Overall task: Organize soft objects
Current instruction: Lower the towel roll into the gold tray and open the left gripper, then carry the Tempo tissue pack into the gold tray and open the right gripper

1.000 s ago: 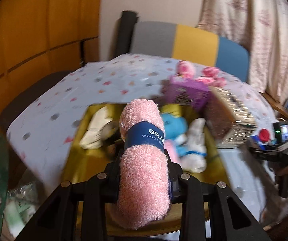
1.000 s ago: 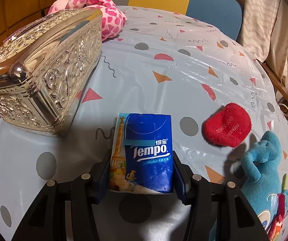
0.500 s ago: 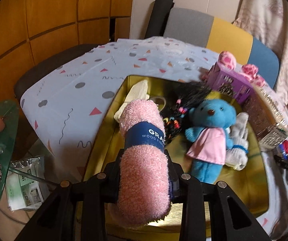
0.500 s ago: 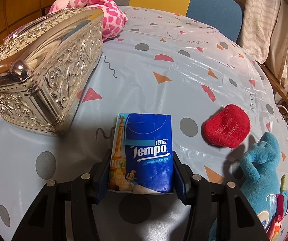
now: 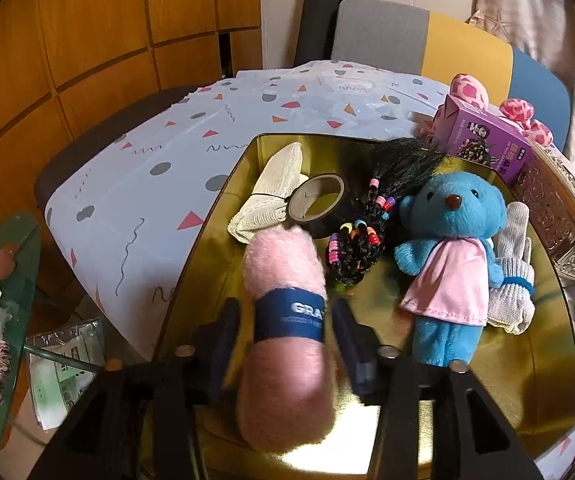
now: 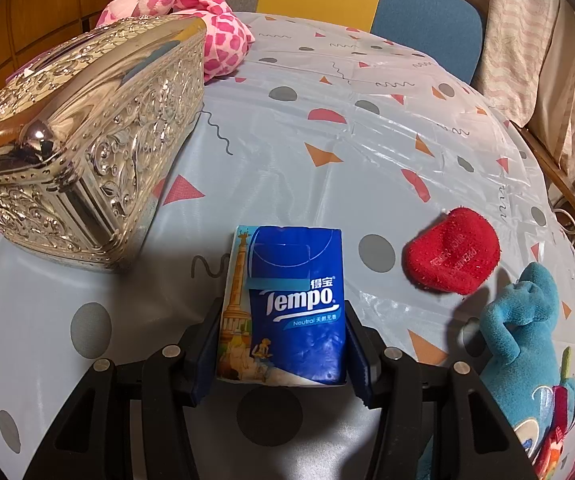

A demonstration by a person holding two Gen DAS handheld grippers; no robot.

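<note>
In the left wrist view my left gripper [image 5: 285, 320] has its jaws spread apart from a pink yarn skein [image 5: 285, 328] with a blue band, which sits between them over the gold tray [image 5: 215, 240]. The tray holds a blue teddy bear [image 5: 449, 256], a cream cloth [image 5: 275, 196], a tape roll [image 5: 319, 202], a black beaded hairpiece [image 5: 361, 236] and white gloves [image 5: 513, 280]. In the right wrist view my right gripper [image 6: 283, 344] is shut on a blue Tempo tissue pack [image 6: 291, 304] just above the tablecloth.
An ornate silver box [image 6: 83, 152] stands left of the tissue pack, with a pink spotted plush [image 6: 215, 32] behind it. A red heart cushion [image 6: 453, 250] and a blue plush [image 6: 527, 344] lie to the right. A purple carton [image 5: 483, 138] stands behind the tray.
My left gripper moved forward over the tray and its jaws opened, letting go of the pink yarn skein. The right gripper and tissue pack have not moved.
</note>
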